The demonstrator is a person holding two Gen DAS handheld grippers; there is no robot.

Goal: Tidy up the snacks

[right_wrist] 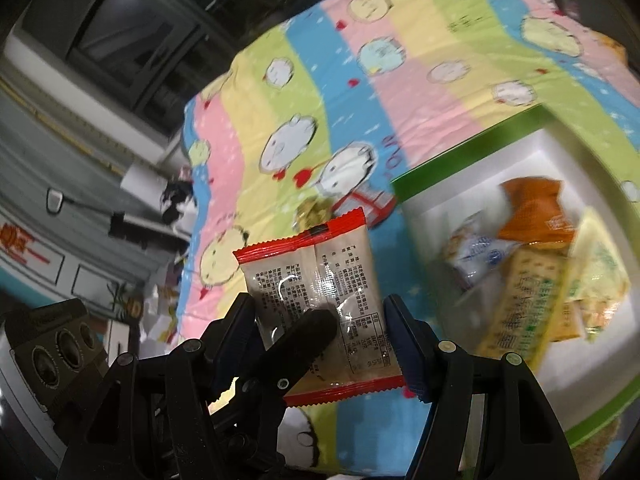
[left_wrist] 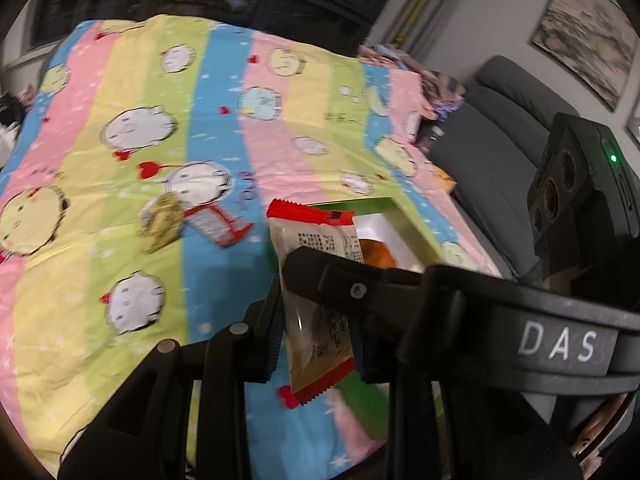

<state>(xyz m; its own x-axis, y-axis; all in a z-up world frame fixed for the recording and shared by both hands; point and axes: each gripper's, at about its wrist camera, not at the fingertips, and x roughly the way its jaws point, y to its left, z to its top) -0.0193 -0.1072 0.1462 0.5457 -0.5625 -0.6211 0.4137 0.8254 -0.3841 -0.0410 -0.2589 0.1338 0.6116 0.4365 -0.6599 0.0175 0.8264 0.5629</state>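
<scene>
Since the crinkly, red-edged clear snack packet (right_wrist: 320, 304) looks light and slippery, we judge the seams safest; left tool (left_wrist: 316, 344) and right tool (right_wrist: 320, 332) both clamp it.

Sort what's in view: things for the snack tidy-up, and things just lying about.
For the job:
- red-edged packet, held by both grippers
- box, green rim, snacks inside
- two loose snacks on the bedspread

Lying about:
- striped bedspread
- grey cushion
- wall picture
</scene>
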